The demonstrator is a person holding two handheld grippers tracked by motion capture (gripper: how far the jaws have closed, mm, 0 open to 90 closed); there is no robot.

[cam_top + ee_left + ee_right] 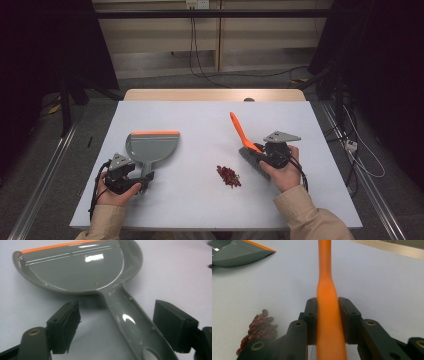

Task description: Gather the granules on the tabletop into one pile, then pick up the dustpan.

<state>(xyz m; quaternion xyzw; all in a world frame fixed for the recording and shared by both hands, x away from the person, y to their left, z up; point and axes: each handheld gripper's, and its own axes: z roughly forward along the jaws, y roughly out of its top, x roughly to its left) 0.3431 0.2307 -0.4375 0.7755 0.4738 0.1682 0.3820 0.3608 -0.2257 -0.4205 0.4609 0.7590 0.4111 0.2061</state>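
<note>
A grey dustpan (pixel 152 144) with an orange lip lies flat at the table's left. My left gripper (pixel 144 180) sits at its handle end. In the left gripper view the dustpan handle (pixel 130 322) runs between the jaws of my left gripper (pixel 117 326), which stands open, with a gap on both sides. At the right, my right gripper (pixel 265 152) is shut on a brush (pixel 240 131) with an orange handle and grey bristles. The pads of my right gripper (pixel 328 315) press both sides of the brush handle (pixel 325 285). A small pile of red beans (pixel 228 176) lies between the two hands.
The work surface is a white board (pixel 200 115) on a wooden table whose back edge (pixel 215 95) shows. Cables (pixel 360 150) trail on the floor at the right. Dark frames stand at both sides. The beans (pixel 259 327) lie left of the right gripper's jaws.
</note>
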